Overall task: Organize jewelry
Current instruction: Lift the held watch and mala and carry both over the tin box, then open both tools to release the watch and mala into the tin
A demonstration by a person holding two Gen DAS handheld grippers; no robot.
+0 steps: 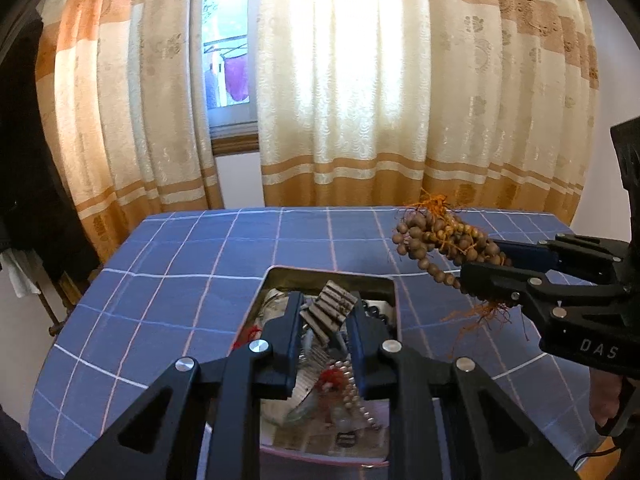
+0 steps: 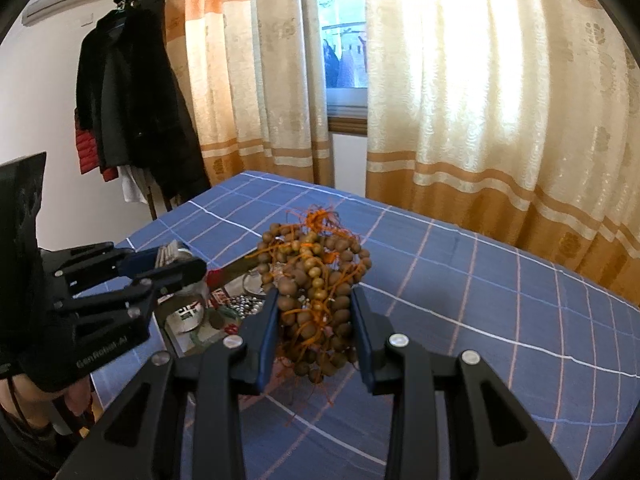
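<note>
Jewelry sorting is at the lift-out stage. Right gripper (image 2: 314, 320) has its jaws clamped on a tangled bundle of round brown wooden beads on frayed orange cord (image 2: 316, 280), held above the blue checked tablecloth (image 2: 500, 300) just off the tray's right edge. Left gripper (image 1: 326, 330) pinches a ribbed grey-brown segmented bracelet (image 1: 330, 308) over the shallow rectangular metal tray (image 1: 394, 292), which holds pearl strands and glass pieces. Next move, by judgement: set each piece down apart; loose cord may snag.
</note>
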